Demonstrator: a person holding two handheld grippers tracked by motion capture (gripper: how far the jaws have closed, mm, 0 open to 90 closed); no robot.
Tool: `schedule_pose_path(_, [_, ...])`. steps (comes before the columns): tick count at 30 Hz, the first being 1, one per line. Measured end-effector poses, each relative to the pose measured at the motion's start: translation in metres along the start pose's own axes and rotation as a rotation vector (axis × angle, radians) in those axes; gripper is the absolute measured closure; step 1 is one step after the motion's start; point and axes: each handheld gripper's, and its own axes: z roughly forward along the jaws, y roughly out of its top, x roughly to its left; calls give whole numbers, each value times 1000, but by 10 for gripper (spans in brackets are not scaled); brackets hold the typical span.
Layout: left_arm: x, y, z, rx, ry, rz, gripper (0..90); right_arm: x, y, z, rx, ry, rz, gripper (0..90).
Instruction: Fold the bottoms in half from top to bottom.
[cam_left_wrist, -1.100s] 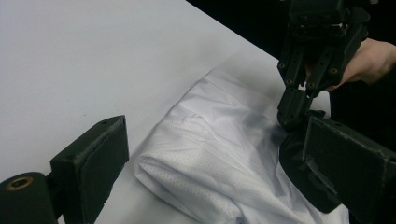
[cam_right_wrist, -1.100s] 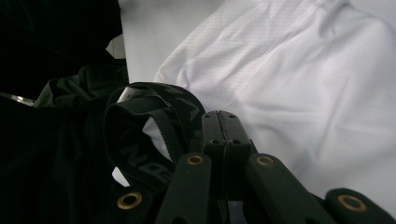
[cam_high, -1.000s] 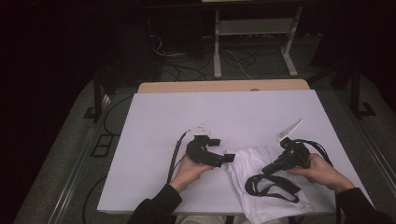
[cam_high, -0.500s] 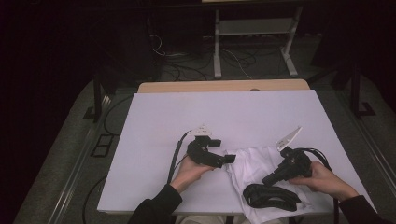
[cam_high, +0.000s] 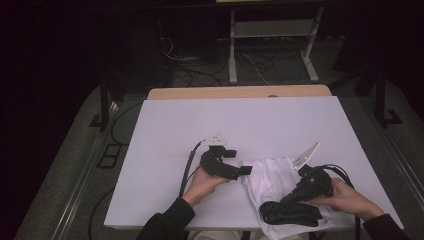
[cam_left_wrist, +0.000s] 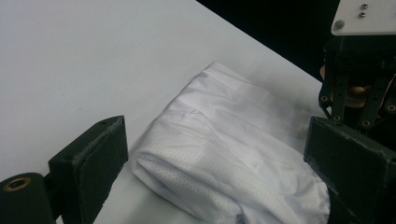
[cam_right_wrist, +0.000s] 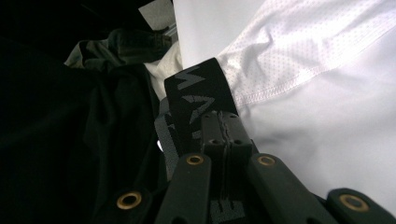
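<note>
I've got the right gripper (cam_high: 289, 199) clamped on the black elastic waistband w/ grey lettering (cam_right_wrist: 196, 100); in the right gripper view its jaws are pressed together on the band. That band belongs to the white perforated-mesh shorts (cam_high: 274, 182), bunched at the near right of the white table top (cam_high: 250, 125), w/ the waistband (cam_high: 290, 214) curled by the near edge. Left gripper (cam_high: 246, 170) sits just left of the cloth, jaws spread wide apart, nothing between them; in its own view the folded white hem (cam_left_wrist: 196, 186) lies straight ahead btwn the two pads. So the cloth is to the right of my left tool and that hand is nearer the loose end. Shorts' long axis runs roughly far-left to near-right. My guess: next is closing left on that fold. Lots of bare table to the left and far side for spreading; near edge is tight, the band could slip off it.
</note>
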Motion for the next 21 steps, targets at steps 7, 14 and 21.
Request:
schedule_pose_path(7, [1, 0, 1, 7, 3, -3, 48, 2, -1, 5, 38, -9, -18, 882])
schedule_pose_path(14, [3, -1, 1, 9, 7, -16, 32, 3, -1, 15, 98, -34, -30, 882])
schedule_pose_path(21, [4, -1, 1, 9, 11, -16, 28, 4, -2, 17, 102, -28, -29, 858])
